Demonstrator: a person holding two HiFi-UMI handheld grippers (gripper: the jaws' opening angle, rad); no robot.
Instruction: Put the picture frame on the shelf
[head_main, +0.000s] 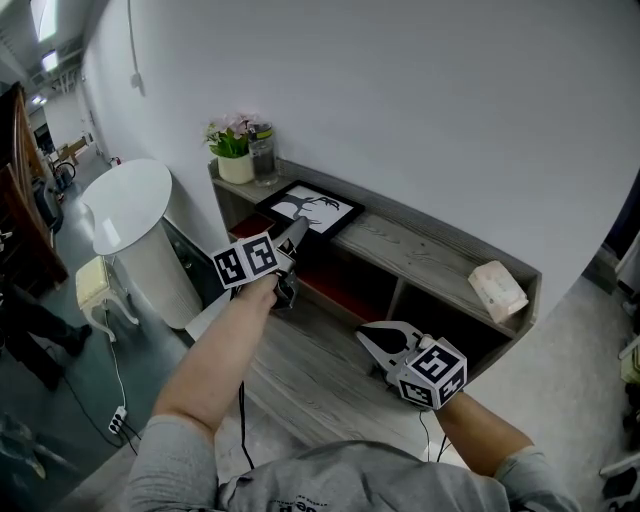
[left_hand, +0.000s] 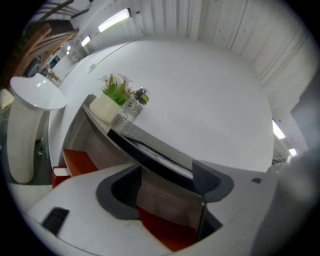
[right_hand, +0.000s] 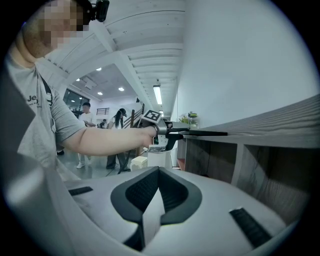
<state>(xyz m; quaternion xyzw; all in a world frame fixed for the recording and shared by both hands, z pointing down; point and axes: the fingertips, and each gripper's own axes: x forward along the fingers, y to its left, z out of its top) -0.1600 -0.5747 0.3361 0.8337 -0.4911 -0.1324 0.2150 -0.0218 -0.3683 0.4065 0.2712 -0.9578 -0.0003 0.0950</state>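
My left gripper (left_hand: 167, 169) has its jaws released and wide apart. The black picture frame (left_hand: 142, 150) lies flat on the top of the shelf (left_hand: 156, 142), and its near edge crosses the gap right at the jaw tips, unclamped. A potted plant (left_hand: 111, 99) stands beyond the frame. My right gripper (right_hand: 159, 172) is low before the shelf, well apart from the frame, its jaws clenched on nothing.

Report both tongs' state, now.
Left tongs: open, at the picture frame edge, not gripping it.
Right tongs: closed, empty.
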